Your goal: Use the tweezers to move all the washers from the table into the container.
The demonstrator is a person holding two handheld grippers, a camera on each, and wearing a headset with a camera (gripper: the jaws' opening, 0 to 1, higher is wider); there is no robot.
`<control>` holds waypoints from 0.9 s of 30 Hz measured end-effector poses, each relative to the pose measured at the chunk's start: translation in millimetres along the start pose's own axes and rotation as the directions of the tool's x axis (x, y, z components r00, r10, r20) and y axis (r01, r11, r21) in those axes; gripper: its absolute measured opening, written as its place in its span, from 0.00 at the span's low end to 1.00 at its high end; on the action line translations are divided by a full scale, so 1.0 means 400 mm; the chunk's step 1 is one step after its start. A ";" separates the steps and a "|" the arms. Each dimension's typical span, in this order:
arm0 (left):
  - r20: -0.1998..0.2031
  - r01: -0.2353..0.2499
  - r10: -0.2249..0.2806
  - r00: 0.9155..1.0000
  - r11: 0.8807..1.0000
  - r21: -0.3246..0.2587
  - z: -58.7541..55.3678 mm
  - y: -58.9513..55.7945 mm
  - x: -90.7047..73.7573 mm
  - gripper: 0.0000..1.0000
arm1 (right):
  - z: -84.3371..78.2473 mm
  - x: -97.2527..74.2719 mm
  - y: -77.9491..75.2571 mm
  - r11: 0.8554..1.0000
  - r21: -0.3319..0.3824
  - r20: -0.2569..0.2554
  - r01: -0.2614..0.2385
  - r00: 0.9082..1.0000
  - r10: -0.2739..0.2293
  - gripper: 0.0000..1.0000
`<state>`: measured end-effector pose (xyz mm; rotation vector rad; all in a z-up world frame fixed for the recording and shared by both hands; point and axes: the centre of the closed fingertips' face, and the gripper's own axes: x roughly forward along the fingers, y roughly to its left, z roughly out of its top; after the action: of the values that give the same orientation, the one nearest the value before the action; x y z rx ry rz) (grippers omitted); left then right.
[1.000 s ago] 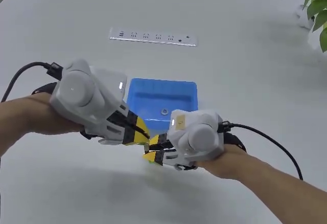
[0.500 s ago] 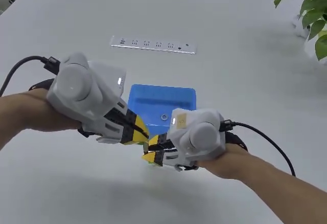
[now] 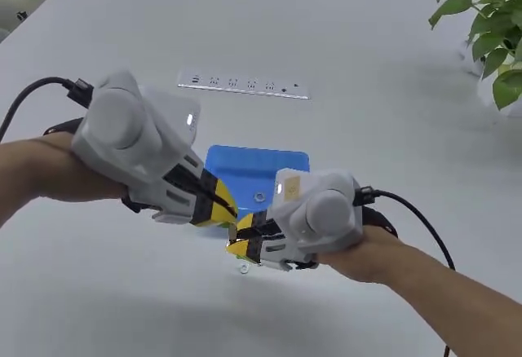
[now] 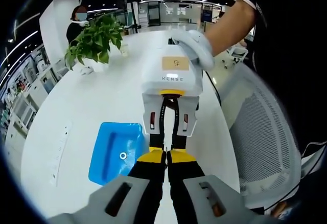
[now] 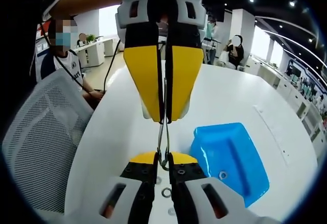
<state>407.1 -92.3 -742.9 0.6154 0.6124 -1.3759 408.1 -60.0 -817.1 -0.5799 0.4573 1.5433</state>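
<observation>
Two grippers are sharing the tweezers (image 5: 163, 137) just beside the container (image 5: 245, 147), at its near edge. The right gripper (image 5: 163, 161) is pinching the tweezers' lower end, its jaws drawn in to a thin slit. The left gripper (image 5: 164, 117) is facing it tip to tip and clamping the upper end, jaws closed flat on the metal. Three washers (image 5: 166, 192) are lying on the table (image 5: 107, 147) under the right jaws, just off the container's near side. One washer (image 5: 223, 175) is already sitting inside the container.

This is looking like a regrip of the tweezers before a pick. To do it well, one gripper should be gripping firmly until the other is seated squarely across both arms. The squeeze should be light enough that the tips are free to open. Then the tips should be coming down astride the washer nearest the container.

Which end is carrying the tips is hard to make out, because the lower end is showing as a small loop between the right jaws. In the head view the gripper bodies are covering the tweezers. The right jaws are cutting off the table beneath them, so more washers may be lying there. Beyond the container a power strip (image 3: 243, 85) is lying on the table, and farther off a plant (image 3: 489, 31) is running out of frame.
</observation>
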 end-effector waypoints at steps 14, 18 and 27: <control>0.005 -0.002 0.002 1.000 1.000 0.027 0.036 0.033 -0.017 0.05 | 0.023 -0.029 -0.039 1.000 -0.003 0.012 0.030 0.999 -0.030 0.10; 0.008 -0.007 0.007 1.000 0.999 0.034 0.044 0.050 -0.019 0.05 | 0.025 -0.037 -0.058 0.999 -0.010 0.008 0.036 0.999 -0.036 0.10; 0.018 -0.016 0.015 1.000 0.999 0.041 0.055 0.092 -0.016 0.05 | 0.021 -0.050 -0.101 0.999 -0.015 0.003 0.048 0.999 -0.048 0.10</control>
<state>443.9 -100.2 -721.3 0.6397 0.5651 -1.3808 447.9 -68.2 -795.7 -0.5968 0.4272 1.5028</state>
